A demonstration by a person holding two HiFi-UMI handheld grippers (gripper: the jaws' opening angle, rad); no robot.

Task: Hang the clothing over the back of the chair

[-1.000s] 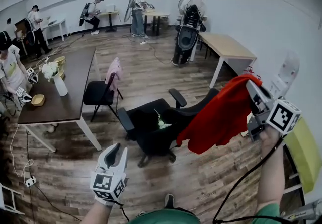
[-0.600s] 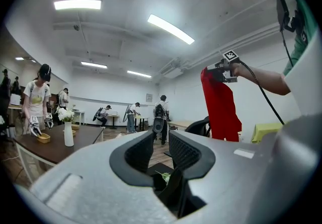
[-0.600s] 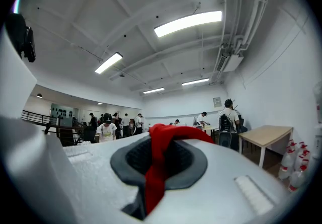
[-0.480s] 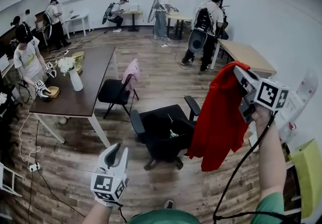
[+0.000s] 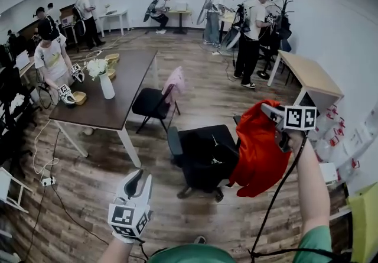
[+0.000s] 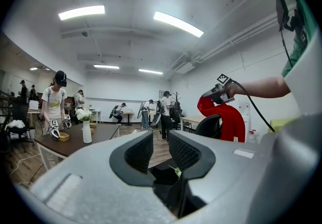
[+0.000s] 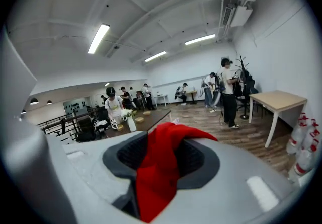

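Observation:
A red garment (image 5: 260, 152) hangs from my right gripper (image 5: 267, 111) and falls over the back of the black office chair (image 5: 204, 155), hiding most of that back. The right gripper's jaws are opening: the red garment (image 7: 158, 167) still lies between them, and both pads show apart from it. In the left gripper view the red garment (image 6: 230, 117) lies across the top of the chair back (image 6: 209, 126). My left gripper (image 5: 139, 180) hovers low in front of the chair, well apart from it. Its jaws (image 6: 161, 150) stand a little apart with nothing between them.
Left of the office chair stands a dark brown table (image 5: 115, 105) with a white vase (image 5: 106, 85). A second black chair (image 5: 152, 102) carries a pink garment (image 5: 175, 81). A light wooden table (image 5: 310, 75) and bottles (image 5: 333, 132) are at the right. Several people work around the room.
My right gripper has come down and left with the red garment, from high beside the chair to its back. Its jaws have parted. The left gripper has kept its place.

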